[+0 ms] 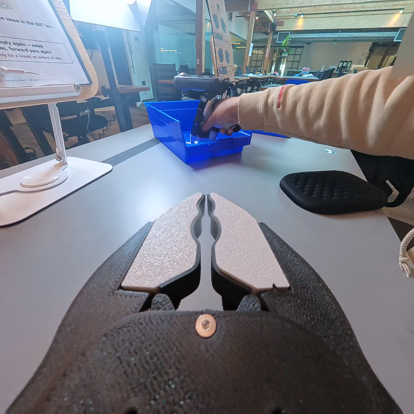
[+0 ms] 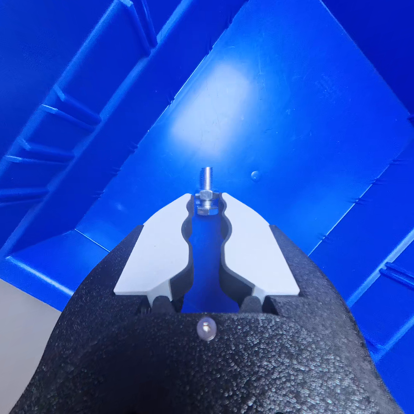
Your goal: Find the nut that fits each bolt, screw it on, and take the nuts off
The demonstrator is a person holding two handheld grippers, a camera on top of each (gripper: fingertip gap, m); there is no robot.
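Observation:
My right gripper (image 2: 206, 195) is shut on a small silver bolt (image 2: 207, 179) that has a nut (image 2: 205, 194) threaded on it. The nut sits between the fingertips, the bolt head lies behind it and the threaded end points forward. It is held low inside a blue bin (image 2: 291, 112), just above the bin's bare floor. In the left wrist view a hand holds the right gripper (image 1: 196, 139), tips down in the blue bin (image 1: 212, 150). My left gripper (image 1: 206, 197) is shut and empty, low over the grey table (image 1: 156, 190), well short of the bin.
A white stand (image 1: 56, 174) holding a printed sheet is at the left. A black padded rest (image 1: 331, 192) lies at the table's right edge. A person's cream sleeve (image 1: 324, 114) reaches across from the right. A second blue bin edge (image 1: 268, 133) shows behind the arm. Left tips to right tips: about 40 cm.

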